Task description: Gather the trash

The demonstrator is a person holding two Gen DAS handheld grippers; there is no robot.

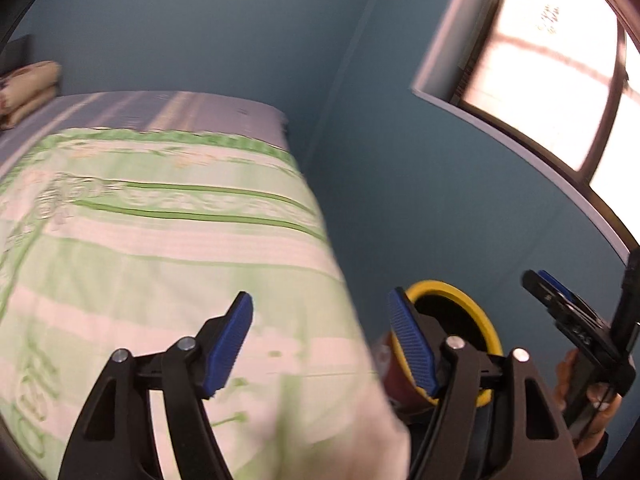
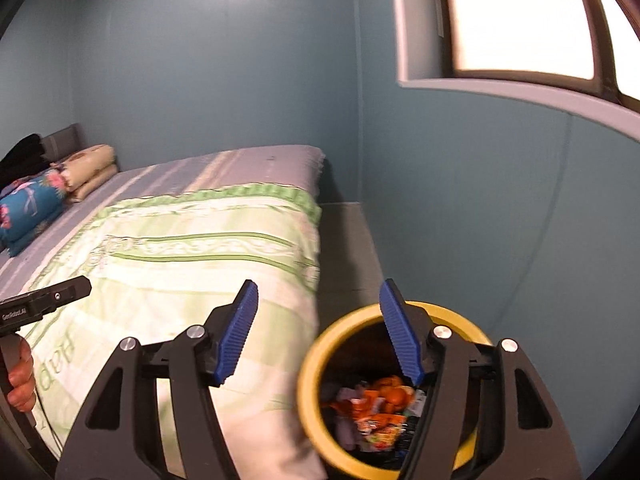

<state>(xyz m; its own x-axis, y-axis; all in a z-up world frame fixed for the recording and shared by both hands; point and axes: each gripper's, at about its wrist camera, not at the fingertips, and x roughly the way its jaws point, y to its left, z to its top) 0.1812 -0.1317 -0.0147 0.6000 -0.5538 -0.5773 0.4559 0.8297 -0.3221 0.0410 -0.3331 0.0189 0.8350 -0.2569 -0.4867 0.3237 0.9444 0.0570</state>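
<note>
A yellow-rimmed trash bin (image 2: 320,364) stands on the floor beside the bed; orange and mixed wrappers (image 2: 376,412) lie inside it. In the left wrist view the bin (image 1: 486,328) shows behind my right finger. My right gripper (image 2: 320,332) is open and empty, hovering above the bin's left rim and the bed edge. My left gripper (image 1: 322,344) is open and empty, above the bed's corner next to the bin. The right gripper (image 1: 560,300) shows at the right edge of the left wrist view; the left gripper's body (image 2: 44,304) shows at the left of the right wrist view.
A bed with a green-and-white blanket (image 2: 180,248) fills the left side. Folded blankets and pillows (image 2: 36,204) lie at its head. A teal wall (image 2: 460,220) and a window (image 2: 516,16) stand to the right. A narrow floor strip (image 2: 344,248) runs between bed and wall.
</note>
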